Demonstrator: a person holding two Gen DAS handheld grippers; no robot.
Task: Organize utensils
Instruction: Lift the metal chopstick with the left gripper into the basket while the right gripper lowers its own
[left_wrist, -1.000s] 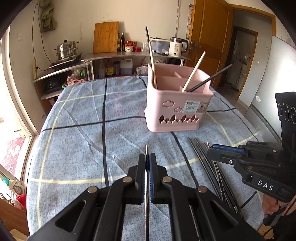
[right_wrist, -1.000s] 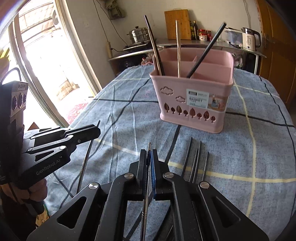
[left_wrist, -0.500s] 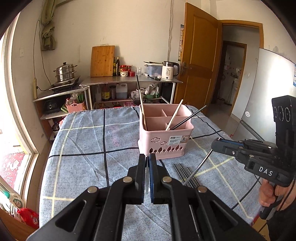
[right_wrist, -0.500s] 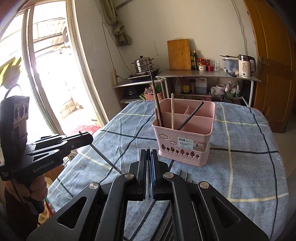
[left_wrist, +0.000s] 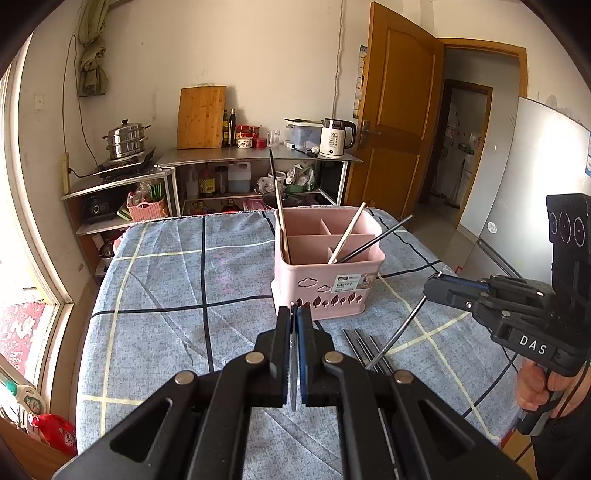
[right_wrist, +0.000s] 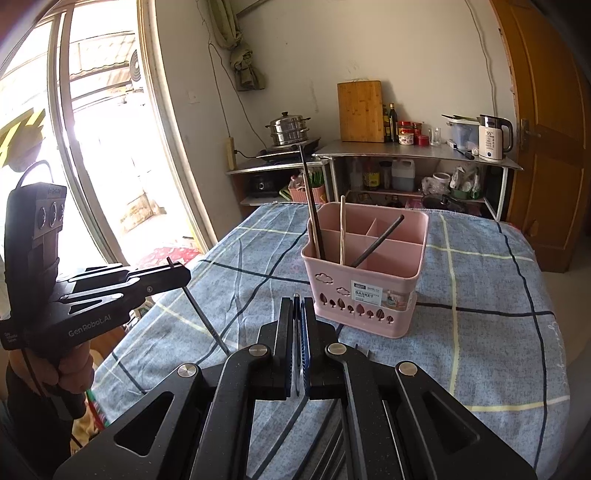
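Note:
A pink divided utensil basket (left_wrist: 325, 280) (right_wrist: 364, 284) stands on the blue checked tablecloth and holds three chopsticks, dark and pale. My left gripper (left_wrist: 294, 314) is shut on a thin metal chopstick (right_wrist: 205, 317), which hangs down below its jaws in the right wrist view. My right gripper (right_wrist: 298, 306) is shut on another metal chopstick (left_wrist: 400, 330), which slants down toward the table. Both grippers are raised above the table, in front of the basket. Several dark metal chopsticks (left_wrist: 364, 347) lie loose on the cloth before the basket.
The table (left_wrist: 166, 295) ends at a window wall on the left. Metal shelves (left_wrist: 258, 158) with a steamer pot, cutting board, bottles and a kettle stand behind it. A wooden door (left_wrist: 399, 110) and a fridge (left_wrist: 535, 184) are on the right.
Both grippers have risen from the tablecloth and pulled back, each lifting a metal chopstick off the table. The basket now looks smaller and farther away.

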